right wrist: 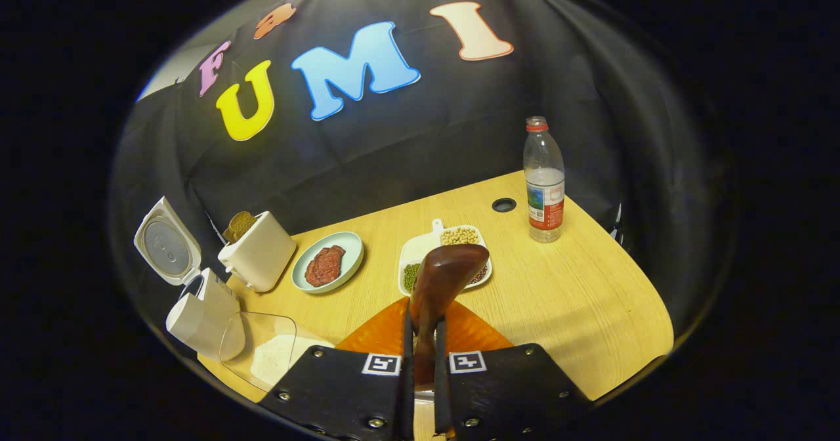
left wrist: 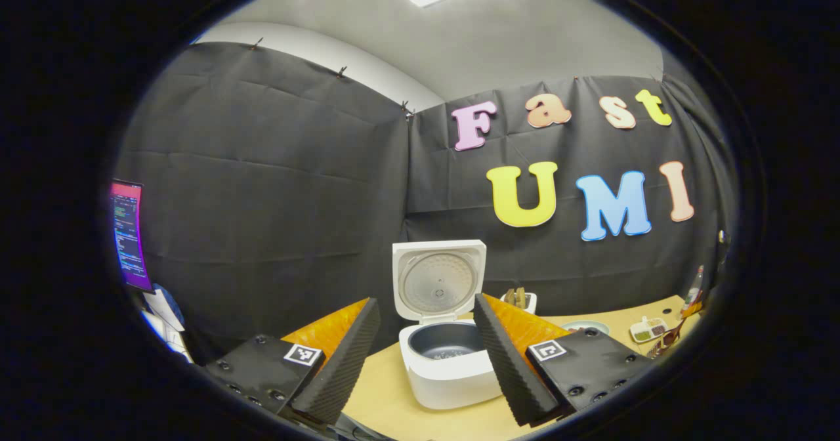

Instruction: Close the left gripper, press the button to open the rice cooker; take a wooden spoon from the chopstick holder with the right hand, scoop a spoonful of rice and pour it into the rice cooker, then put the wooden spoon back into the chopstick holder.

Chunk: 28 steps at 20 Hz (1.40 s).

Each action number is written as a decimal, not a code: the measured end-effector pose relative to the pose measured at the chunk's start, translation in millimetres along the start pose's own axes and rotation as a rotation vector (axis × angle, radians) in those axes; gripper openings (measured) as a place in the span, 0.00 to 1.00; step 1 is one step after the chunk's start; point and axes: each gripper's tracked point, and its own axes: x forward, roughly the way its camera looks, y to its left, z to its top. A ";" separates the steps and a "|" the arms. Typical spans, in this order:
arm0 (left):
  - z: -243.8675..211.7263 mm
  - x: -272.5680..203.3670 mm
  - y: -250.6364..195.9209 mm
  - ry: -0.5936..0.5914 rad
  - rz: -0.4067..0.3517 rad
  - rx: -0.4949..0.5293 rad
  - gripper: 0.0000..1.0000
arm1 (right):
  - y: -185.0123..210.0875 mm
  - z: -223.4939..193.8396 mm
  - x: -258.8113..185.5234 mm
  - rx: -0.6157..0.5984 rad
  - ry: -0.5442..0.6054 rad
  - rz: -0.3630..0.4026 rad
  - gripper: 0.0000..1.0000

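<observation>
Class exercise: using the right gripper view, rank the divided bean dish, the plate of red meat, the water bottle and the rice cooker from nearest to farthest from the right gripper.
1. Divided bean dish, just ahead of the right gripper.
2. Plate of red meat, ahead and left.
3. and 4. Rice cooker, far left edge, and water bottle, far right, upright: too close to call.

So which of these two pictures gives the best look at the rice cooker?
The left gripper view: the rice cooker sits straight ahead between that gripper's open fingers, lid up, dark inner pot visible. In the right gripper view the rice cooker lies small at the left edge, warped, partly behind a clear container.
</observation>
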 end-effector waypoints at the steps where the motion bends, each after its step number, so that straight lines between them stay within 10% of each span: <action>1: 0.4 1.1 0.4 -0.001 -0.006 -0.001 0.99 | 5.5 9.4 -6.1 -0.023 -0.020 0.000 0.13; 13: -13.0 20.2 35.0 0.012 -0.053 -0.036 0.99 | 122.7 49.7 -54.0 -0.133 -0.183 0.117 0.12; 28: -38.0 26.0 114.4 0.066 -0.028 0.001 0.98 | 220.1 -27.0 9.0 -0.161 -0.140 0.163 0.13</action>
